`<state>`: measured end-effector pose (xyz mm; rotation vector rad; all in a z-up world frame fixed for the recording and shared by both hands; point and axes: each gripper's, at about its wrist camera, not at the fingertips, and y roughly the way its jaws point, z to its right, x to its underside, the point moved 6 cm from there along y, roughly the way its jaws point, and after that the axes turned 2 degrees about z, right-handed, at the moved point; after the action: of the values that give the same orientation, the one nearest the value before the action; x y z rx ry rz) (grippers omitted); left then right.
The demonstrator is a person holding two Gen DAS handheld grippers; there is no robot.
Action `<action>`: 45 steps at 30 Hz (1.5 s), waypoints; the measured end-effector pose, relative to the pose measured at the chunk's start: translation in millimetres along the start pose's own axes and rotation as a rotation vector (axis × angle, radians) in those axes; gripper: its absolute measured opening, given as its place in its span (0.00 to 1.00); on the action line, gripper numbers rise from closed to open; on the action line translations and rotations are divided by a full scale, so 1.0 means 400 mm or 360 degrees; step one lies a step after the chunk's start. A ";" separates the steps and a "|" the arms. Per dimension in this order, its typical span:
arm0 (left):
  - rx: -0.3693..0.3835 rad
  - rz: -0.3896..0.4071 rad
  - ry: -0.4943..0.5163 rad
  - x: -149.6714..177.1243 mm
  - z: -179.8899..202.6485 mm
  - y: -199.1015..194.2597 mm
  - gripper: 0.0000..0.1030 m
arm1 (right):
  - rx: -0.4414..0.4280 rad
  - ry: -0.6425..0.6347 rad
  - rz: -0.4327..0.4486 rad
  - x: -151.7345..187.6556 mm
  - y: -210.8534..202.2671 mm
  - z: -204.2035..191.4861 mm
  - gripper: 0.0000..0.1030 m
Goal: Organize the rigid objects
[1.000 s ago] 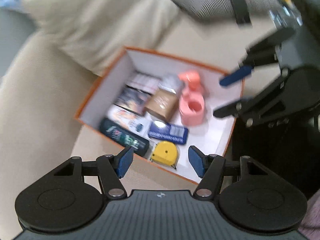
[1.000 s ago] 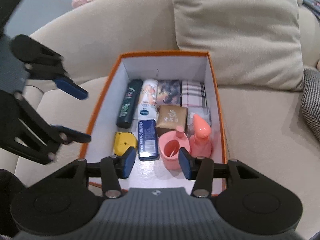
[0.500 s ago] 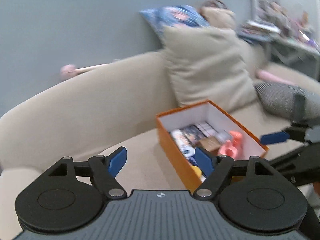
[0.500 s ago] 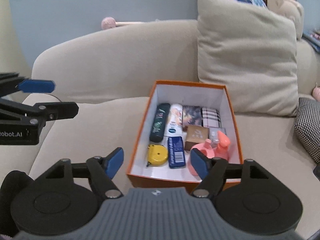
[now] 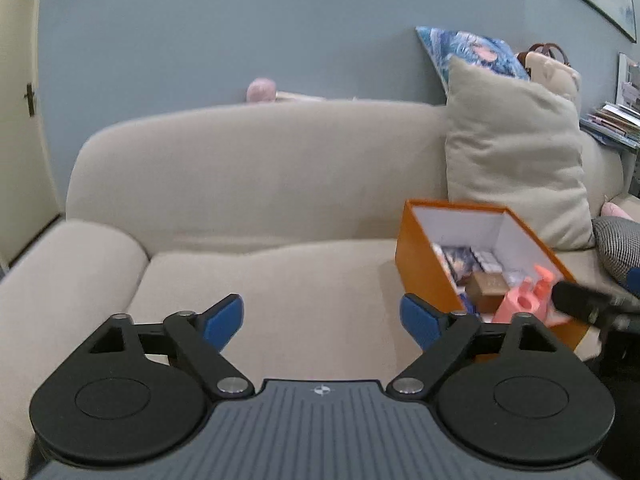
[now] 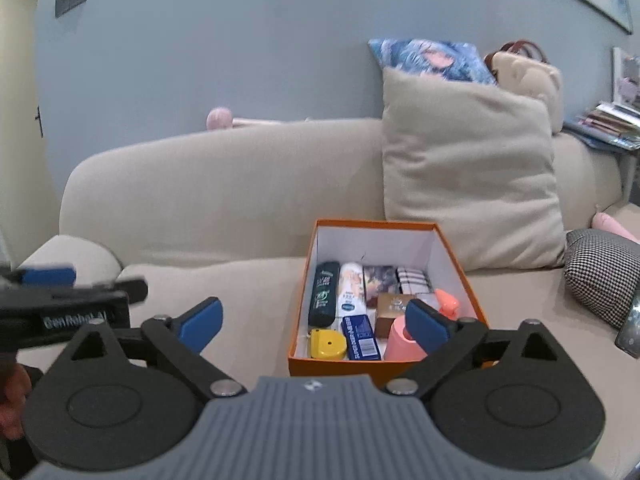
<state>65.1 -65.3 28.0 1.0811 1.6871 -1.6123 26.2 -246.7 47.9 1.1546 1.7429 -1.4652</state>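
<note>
An orange box (image 6: 456, 254) with a white inside stands on the beige sofa seat (image 6: 248, 280). It holds several small items in rows: a dark green bottle (image 6: 323, 294), a yellow tape measure (image 6: 327, 344), a blue tin (image 6: 359, 337), a pink cup (image 6: 400, 342) and small cartons. The box also shows in the left wrist view (image 5: 420, 264). My right gripper (image 6: 314, 322) is open and empty, in front of and above the box. My left gripper (image 5: 322, 318) is open and empty, over the seat left of the box.
A large beige cushion (image 6: 468, 168) leans on the sofa back behind the box. A checked cushion (image 6: 600, 272) lies at the right. The sofa armrest (image 5: 60, 264) is at the left. A blue wall is behind.
Both grippers have pulled back and up from over the box, which now looks smaller. Both have opened wider. The left gripper has swung to face the sofa back.
</note>
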 end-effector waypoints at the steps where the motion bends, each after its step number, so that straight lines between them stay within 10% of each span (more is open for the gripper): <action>1: -0.0015 -0.0002 -0.0011 0.015 -0.004 0.002 1.00 | 0.0017 0.0006 0.0018 0.011 0.000 0.003 0.97; 14: -0.0102 0.0058 0.0128 0.102 0.009 0.039 1.00 | 0.0099 -0.0082 0.0070 0.147 0.079 0.023 0.97; 45: -0.0112 0.0039 0.0103 0.112 -0.008 0.039 1.00 | 0.0069 -0.0031 0.0038 0.162 0.086 0.016 0.97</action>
<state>55.5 -55.1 -17.5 1.1258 1.7517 -1.5063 26.5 -236.0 -25.1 1.1757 1.6862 -1.5015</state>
